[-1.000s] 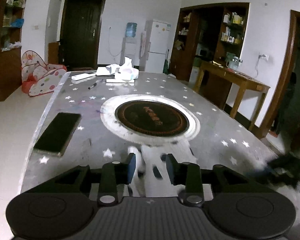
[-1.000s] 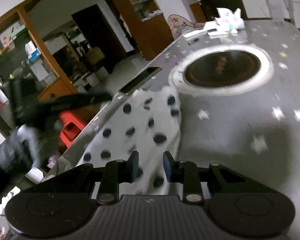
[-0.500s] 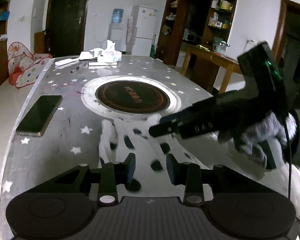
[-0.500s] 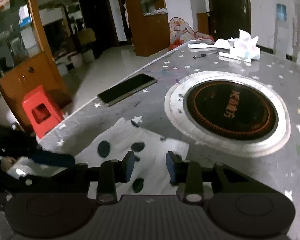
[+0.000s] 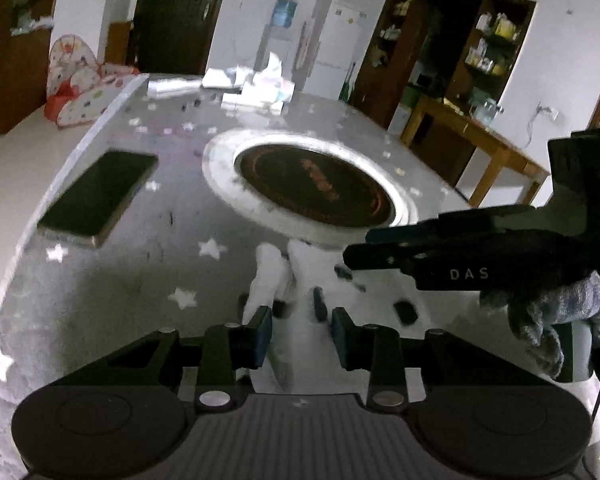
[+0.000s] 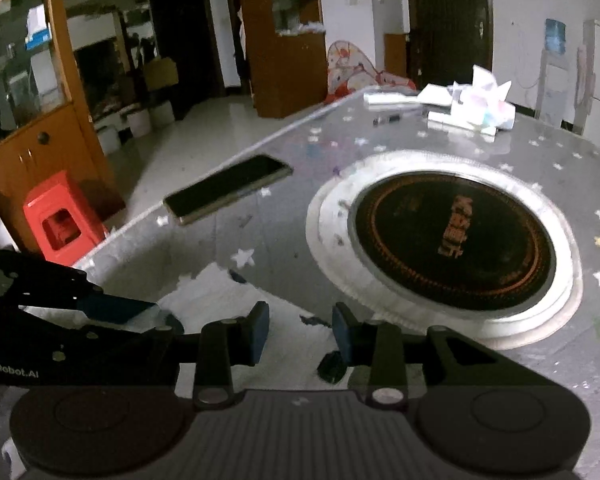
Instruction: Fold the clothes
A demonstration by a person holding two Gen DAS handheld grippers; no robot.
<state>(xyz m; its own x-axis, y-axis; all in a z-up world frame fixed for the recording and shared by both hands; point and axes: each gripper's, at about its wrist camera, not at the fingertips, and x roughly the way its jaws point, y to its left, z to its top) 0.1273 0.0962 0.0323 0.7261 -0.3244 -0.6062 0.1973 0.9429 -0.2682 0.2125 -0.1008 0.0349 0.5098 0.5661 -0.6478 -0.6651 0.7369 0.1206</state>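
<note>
Hovering near the table's [image 5: 100,288] near edge, the left gripper [image 5: 302,336] and right gripper [image 6: 300,332] are standing part open and empty; the right's jaws have just been widening, leaving the spotted garment [image 5: 300,280] lying released, awaiting another fold.

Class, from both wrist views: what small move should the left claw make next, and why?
Probably lower the left claw onto the spotted white cloth and close on its near edge. Its jaws stand apart with nothing pinched, and the cloth lies rumpled on the table just ahead of them, so no fold can begin until it is gripped.
</note>
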